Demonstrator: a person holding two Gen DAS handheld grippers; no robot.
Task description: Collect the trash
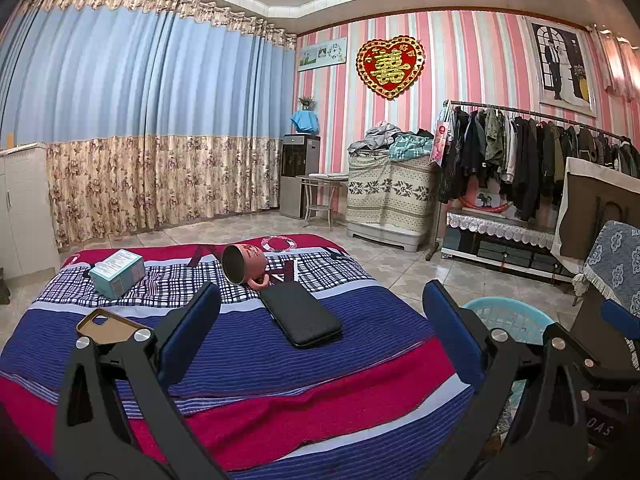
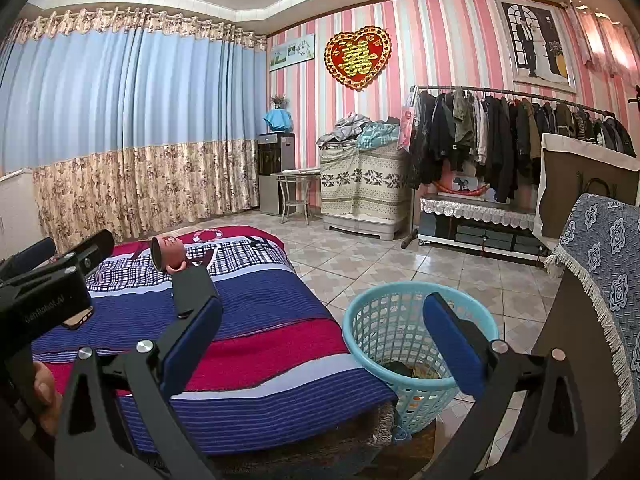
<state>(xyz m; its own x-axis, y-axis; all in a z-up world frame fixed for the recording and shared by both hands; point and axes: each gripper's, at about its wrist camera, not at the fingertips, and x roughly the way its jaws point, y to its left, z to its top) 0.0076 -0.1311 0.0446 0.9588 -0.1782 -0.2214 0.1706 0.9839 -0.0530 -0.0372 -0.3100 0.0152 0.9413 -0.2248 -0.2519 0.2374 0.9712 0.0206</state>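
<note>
Both tongs hang wide and hold nothing: the left gripper (image 1: 320, 312) above the striped blanket (image 1: 248, 360), the right gripper (image 2: 324, 332) off its near right corner, over the floor by the blue basket (image 2: 360, 320).

On the blanket lie a small box (image 1: 118, 272) near the far left corner, a tipped mug (image 1: 244, 264) mid-way along, a black case (image 1: 302, 316) touching the mug's handle, and a phone case (image 1: 106, 326) at the left edge.

The box looks the likeliest trash. Best play, I'd say: the left gripper reaches for it, pinches across its narrow sides, lifts clear of the mug, then carries it to the basket, where something dark already lies at the bottom.
</note>
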